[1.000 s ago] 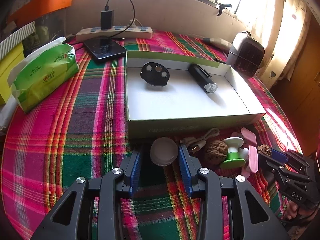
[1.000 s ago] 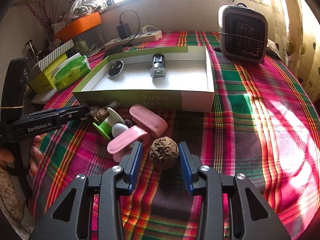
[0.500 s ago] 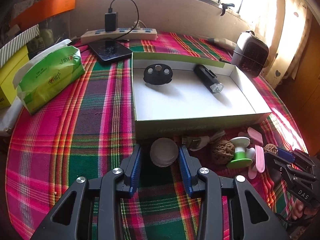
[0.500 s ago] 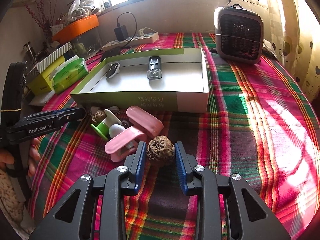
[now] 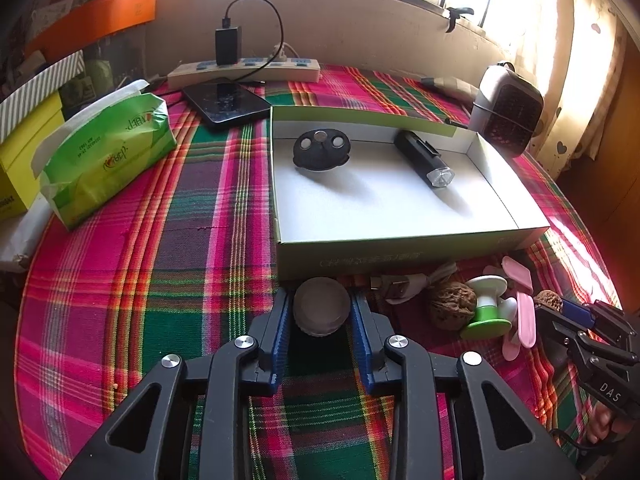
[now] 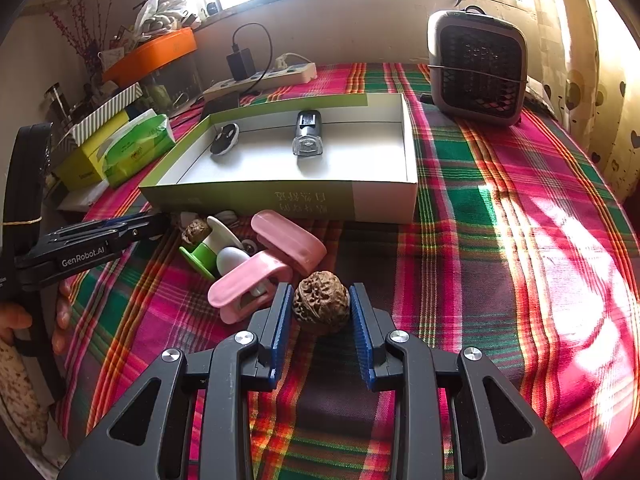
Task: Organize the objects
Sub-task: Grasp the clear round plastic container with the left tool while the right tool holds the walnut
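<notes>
My left gripper (image 5: 321, 312) is shut on a round grey-white cap (image 5: 321, 310), held just in front of the shallow white box (image 5: 400, 236). My right gripper (image 6: 320, 308) is shut on a brown walnut (image 6: 320, 302) above the plaid cloth. The box holds a black round disc (image 5: 321, 148) and a black flashlight (image 5: 424, 158). In front of the box lie a second walnut (image 5: 452, 310), a green-and-white spool (image 5: 486, 308), pink clips (image 6: 266, 276) and a USB cable (image 5: 404, 284).
A green tissue pack (image 5: 106, 152) and yellow box (image 5: 16, 160) stand at the left. A phone (image 5: 226, 102) and power strip (image 5: 244, 72) lie behind the box. A small grey heater (image 6: 476, 68) stands at the back right.
Both grippers closed on their objects and lifted slightly: the left on the round cap, the right on the walnut. Both views pulled back a little from the table.
</notes>
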`<state>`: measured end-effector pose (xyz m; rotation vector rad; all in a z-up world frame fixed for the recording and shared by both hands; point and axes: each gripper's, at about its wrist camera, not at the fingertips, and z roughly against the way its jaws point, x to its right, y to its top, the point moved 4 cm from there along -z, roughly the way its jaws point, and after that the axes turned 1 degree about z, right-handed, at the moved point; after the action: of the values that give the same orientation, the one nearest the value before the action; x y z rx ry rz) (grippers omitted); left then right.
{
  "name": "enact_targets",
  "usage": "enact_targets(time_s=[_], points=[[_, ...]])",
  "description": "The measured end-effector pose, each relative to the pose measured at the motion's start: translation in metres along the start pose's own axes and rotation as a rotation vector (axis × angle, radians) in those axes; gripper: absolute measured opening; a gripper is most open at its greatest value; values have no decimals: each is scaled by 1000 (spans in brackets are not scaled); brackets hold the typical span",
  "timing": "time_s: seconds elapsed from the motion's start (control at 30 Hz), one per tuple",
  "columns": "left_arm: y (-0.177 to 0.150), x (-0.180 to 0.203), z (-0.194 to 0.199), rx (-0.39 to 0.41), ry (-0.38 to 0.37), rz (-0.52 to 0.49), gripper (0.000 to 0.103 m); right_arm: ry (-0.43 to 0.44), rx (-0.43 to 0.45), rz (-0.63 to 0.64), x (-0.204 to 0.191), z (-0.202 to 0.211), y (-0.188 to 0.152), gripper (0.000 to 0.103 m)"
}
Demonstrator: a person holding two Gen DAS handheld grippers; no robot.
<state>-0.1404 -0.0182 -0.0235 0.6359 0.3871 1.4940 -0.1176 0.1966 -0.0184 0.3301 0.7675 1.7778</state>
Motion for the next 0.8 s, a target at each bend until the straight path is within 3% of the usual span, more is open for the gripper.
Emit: enact_targets(time_s=[0.8], points=[[-1,5,9,11,-14,-8,26,2,12,-15,2,3,1,30]])
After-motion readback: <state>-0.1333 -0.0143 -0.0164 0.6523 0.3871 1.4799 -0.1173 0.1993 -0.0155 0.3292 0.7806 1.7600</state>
